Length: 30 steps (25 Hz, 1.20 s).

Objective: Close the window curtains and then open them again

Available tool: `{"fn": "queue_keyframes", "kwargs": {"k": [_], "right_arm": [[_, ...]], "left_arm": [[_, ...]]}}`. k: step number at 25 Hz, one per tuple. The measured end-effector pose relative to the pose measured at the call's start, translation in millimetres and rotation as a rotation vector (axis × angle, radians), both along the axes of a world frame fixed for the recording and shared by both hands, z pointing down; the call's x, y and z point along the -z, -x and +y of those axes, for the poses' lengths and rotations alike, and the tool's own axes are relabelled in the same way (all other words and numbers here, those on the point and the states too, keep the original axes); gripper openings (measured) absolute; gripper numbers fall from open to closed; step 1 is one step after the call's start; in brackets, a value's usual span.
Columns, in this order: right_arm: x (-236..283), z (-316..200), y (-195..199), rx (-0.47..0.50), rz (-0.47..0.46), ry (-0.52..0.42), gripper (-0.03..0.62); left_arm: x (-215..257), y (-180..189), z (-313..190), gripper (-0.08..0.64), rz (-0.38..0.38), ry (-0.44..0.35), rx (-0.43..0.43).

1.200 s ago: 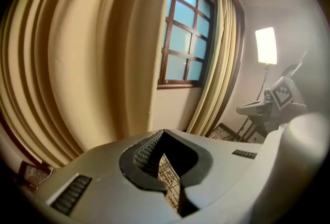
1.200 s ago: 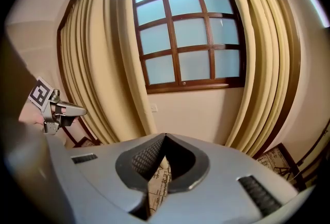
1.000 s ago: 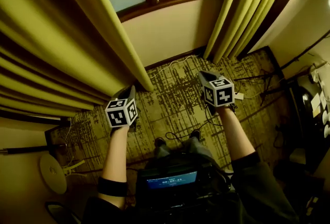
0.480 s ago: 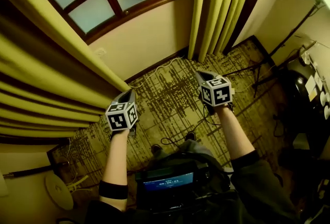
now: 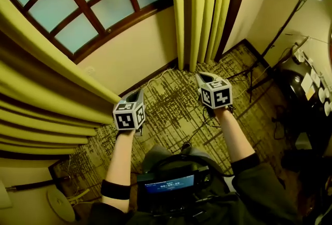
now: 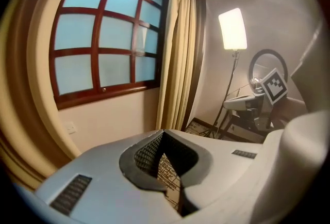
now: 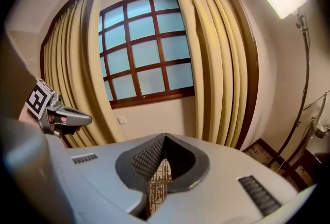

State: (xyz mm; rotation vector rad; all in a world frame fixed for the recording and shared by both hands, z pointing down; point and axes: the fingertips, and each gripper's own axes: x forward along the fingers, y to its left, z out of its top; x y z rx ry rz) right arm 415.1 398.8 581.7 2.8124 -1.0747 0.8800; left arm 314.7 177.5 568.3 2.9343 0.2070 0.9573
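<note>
The curtains are drawn apart. The right curtain (image 5: 202,11) hangs in tight yellow-green folds at the right edge of the window (image 5: 78,6), with a dark wooden strip beside it, and reaches down to the floor. The left curtain (image 5: 46,104) is gathered at the other side and sweeps in broad folds across the left of the head view. Between them the window's frosted panes in their reddish-brown wooden bars are uncovered, above a plain cream wall (image 5: 135,55) that carries a small socket plate (image 7: 122,120).

Both tongs are held out in front of the person, apart from each other and clear of either curtain. The left tongs (image 5: 136,95) are near the lower edge of the left curtain. Their jaws are pressed together with nothing between them. The right tongs (image 5: 204,76) point toward the foot of the right curtain, also pressed together and pinching nothing.

Below them lies a patterned carpet (image 5: 171,104), with a white cable (image 5: 155,78) running along the foot of the wall. A small lit screen (image 5: 168,183) sits at the person's chest. To the right stands a floor lamp (image 6: 232,29), switched on, beside dark stand legs (image 5: 254,76) and cluttered equipment.
</note>
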Motion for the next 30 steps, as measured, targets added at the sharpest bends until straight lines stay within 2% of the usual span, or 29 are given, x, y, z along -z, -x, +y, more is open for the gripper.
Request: {"fn": "queue_keyframes", "kwargs": {"k": [5,13,19,23,30], "right_arm": [[7,13,-19,-0.019,0.004,-0.034,0.006],[18,23,-73,-0.066,0.032,-0.048,0.006],[17,21,-130,-0.087,0.032,-0.042,0.006],[24,1,-176,-0.077,0.058,-0.042,0.006],[66,-45,-261,-0.047,0.183,-0.049,0.019]], "left_arm": [[15,-33,31,0.001,0.021,-0.016,-0.067],[34,-116,57,0.001,0.065,0.005,-0.156],[51,-198,65,0.001,0.103,0.036,-0.206],[55,-250,58,0.001,0.111,0.037,-0.24],[82,-322,46,0.001,0.154,0.065,-0.278]]}}
